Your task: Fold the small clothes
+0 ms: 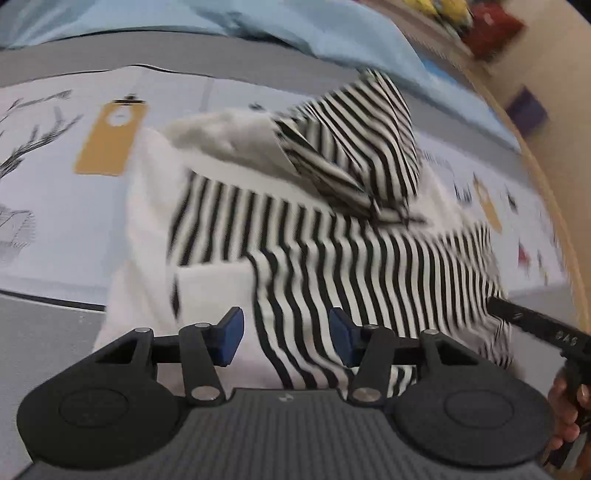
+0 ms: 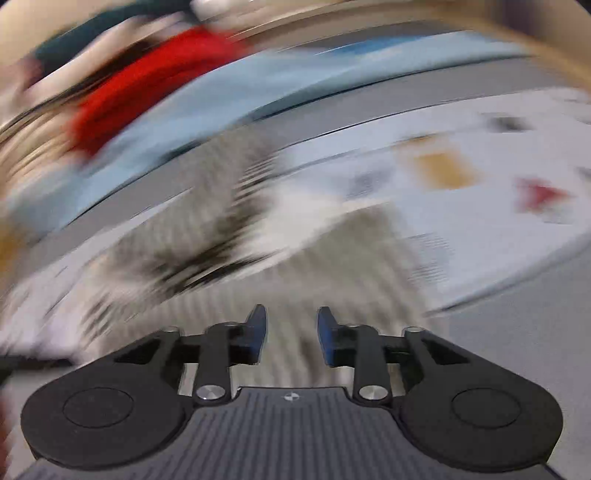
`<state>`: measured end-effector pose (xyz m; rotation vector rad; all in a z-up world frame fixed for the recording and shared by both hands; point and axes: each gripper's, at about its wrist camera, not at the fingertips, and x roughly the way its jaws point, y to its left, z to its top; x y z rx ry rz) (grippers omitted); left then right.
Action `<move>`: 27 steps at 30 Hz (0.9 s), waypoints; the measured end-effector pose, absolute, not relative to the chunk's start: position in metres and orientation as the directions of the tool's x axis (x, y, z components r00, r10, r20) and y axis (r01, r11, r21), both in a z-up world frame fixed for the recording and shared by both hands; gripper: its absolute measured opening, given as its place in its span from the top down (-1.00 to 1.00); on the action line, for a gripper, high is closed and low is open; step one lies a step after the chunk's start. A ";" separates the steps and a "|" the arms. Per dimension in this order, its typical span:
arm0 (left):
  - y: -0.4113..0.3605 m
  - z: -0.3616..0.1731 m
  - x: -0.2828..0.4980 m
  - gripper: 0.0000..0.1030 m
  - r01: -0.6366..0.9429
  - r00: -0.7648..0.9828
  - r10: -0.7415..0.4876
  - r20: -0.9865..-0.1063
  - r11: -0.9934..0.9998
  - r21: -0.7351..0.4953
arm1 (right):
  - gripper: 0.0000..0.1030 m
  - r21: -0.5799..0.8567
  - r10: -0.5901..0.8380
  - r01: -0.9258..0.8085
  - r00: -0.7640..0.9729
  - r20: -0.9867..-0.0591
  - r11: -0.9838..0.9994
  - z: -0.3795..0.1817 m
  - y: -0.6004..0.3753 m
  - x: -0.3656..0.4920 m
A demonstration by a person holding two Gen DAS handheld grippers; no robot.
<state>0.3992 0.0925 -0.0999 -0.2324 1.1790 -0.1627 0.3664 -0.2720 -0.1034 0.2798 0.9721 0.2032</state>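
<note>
A small garment with black-and-white stripes and white parts point(image 1: 332, 258) lies spread on a printed sheet. Its far portion is bunched into a raised striped fold point(image 1: 354, 147). My left gripper point(image 1: 286, 336) hovers over the near edge, open, with the cloth lying below the gap and its blue pads point(image 1: 231, 334) not pressing on it. The other gripper's black finger point(image 1: 532, 321) reaches the garment's right edge, held by a hand point(image 1: 565, 406). The right wrist view is heavily blurred. There my right gripper point(image 2: 292, 334) stands open over the striped garment point(image 2: 332, 266).
The printed sheet point(image 1: 55, 184) bears a yellow tag picture point(image 1: 110, 140) and small drawings. A light-blue cloth point(image 1: 295, 29) lies beyond it. A red thing point(image 1: 495, 26) sits at the far right by a curved wooden edge point(image 1: 554, 184). A red blur point(image 2: 155, 85) shows at the upper left.
</note>
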 end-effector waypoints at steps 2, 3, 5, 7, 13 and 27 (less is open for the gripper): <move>0.086 -0.111 0.397 -0.10 0.021 0.324 -0.202 -0.924 0.978 -0.206 | 0.31 0.336 0.357 -0.129 0.444 -0.822 0.933 -0.119 -0.251 0.365; 0.086 -0.118 0.397 -0.10 0.017 0.295 -0.157 -0.943 0.987 -0.159 | 0.31 0.321 0.350 -0.140 0.384 -0.854 0.937 -0.128 -0.246 0.365; 0.084 -0.130 0.394 -0.11 0.042 0.281 -0.032 -0.959 0.999 -0.021 | 0.31 0.260 0.290 -0.139 0.286 -0.913 0.956 -0.151 -0.238 0.363; 0.084 -0.127 0.393 -0.10 0.040 0.291 -0.050 -0.955 0.998 -0.040 | 0.31 0.265 0.298 -0.145 0.305 -0.905 0.953 -0.149 -0.239 0.362; 0.078 -0.135 0.393 -0.11 0.050 0.286 -0.062 -0.956 0.998 -0.050 | 0.31 0.241 0.271 -0.131 0.322 -0.907 0.962 -0.147 -0.245 0.366; 0.055 -0.061 0.407 0.99 -0.017 0.609 -0.189 -0.770 0.968 -0.251 | 0.31 0.291 0.260 -0.011 0.483 -0.836 0.957 -0.095 -0.274 0.363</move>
